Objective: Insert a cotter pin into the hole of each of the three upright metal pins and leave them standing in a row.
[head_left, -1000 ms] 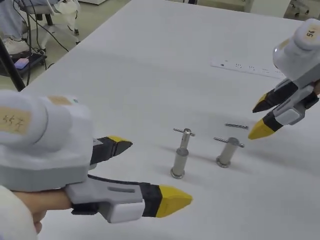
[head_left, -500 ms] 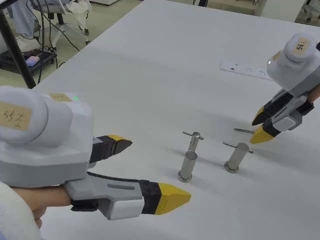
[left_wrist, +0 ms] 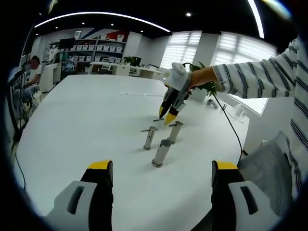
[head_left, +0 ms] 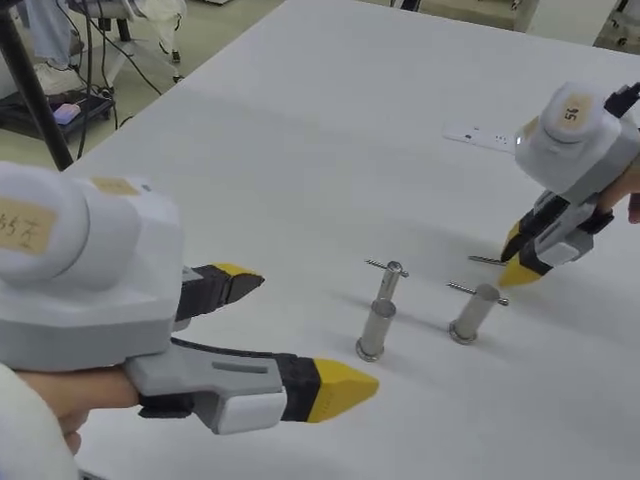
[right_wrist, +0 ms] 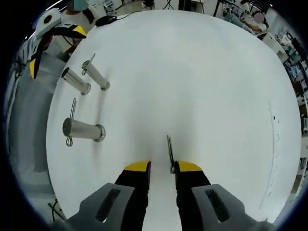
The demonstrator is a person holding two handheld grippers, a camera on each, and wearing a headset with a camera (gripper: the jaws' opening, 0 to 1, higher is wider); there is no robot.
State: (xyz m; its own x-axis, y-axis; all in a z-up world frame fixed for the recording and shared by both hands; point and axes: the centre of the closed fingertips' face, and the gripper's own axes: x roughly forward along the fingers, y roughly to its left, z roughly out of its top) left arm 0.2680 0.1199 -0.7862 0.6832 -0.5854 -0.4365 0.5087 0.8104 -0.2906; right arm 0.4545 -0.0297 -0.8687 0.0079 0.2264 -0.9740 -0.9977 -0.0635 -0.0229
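Observation:
Three upright metal pins stand mid-table. In the head view the front pin [head_left: 376,330] has a bare top. Just behind it, a second pin [head_left: 391,281] carries a cotter pin, and so does the right pin [head_left: 472,312]. A loose cotter pin [head_left: 485,260] lies flat on the table by my right gripper [head_left: 516,256]. In the right gripper view that cotter pin [right_wrist: 170,150] lies between the lowered jaws of my right gripper [right_wrist: 162,168], close to the right-hand jaw; the jaws stand a little apart. My left gripper [head_left: 292,332] hovers wide open short of the pins, its jaws holding nothing [left_wrist: 162,167].
A white power strip [head_left: 482,137] lies at the far right of the white table [head_left: 300,150]. Beyond the table's left edge are a floor, cables and a stand. A person's striped sleeve [left_wrist: 250,72] reaches in behind the right gripper.
My right gripper has come down to the loose cotter pin and its jaws have narrowed around it. The left gripper and the three upright pins stay put; the head camera has shifted.

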